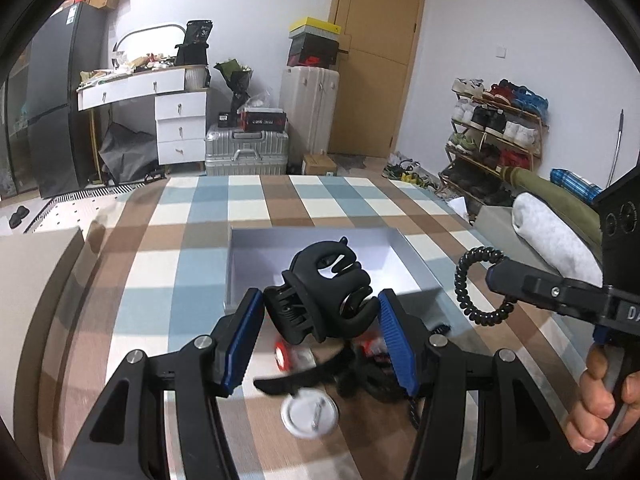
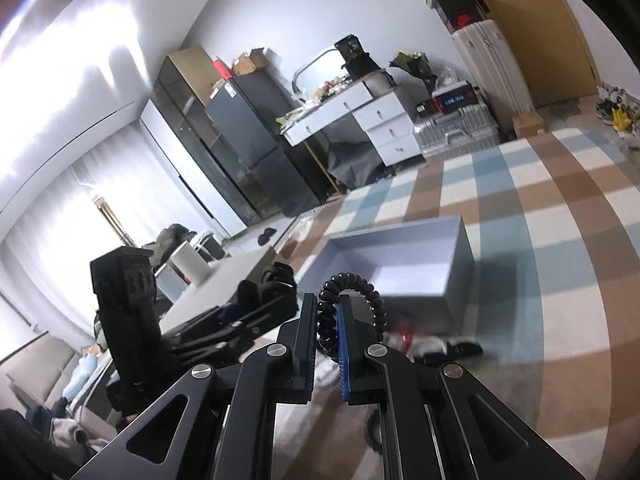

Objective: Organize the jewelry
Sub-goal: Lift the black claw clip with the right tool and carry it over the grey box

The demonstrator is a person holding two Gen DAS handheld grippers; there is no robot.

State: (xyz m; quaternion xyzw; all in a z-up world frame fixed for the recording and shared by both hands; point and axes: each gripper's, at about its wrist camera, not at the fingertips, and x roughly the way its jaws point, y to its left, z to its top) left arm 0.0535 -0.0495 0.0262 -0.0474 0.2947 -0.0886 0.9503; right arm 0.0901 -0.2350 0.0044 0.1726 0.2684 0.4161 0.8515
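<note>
Black claw clip (image 1: 320, 296) between blue pads (image 1: 394, 336), black spiral hair tie (image 1: 482, 286), pale grey box (image 1: 308, 240) centre frame, on blue, brown and cream checked cloth (image 1: 168, 264).

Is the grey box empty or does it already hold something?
Empty, as far as shown. The box has no lid, and its visible white floor is bare in both views; the claw clip hides part of it.

small pile under the hair claw (image 1: 352, 360): blurred, dark and red-white pieces, kind not clear
white round badge (image 1: 309, 416): partly covered by a blurred black piece
hand (image 1: 604, 404): cut off by the right edge
items before the box (image 2: 436, 346): smeared, not readable
</note>
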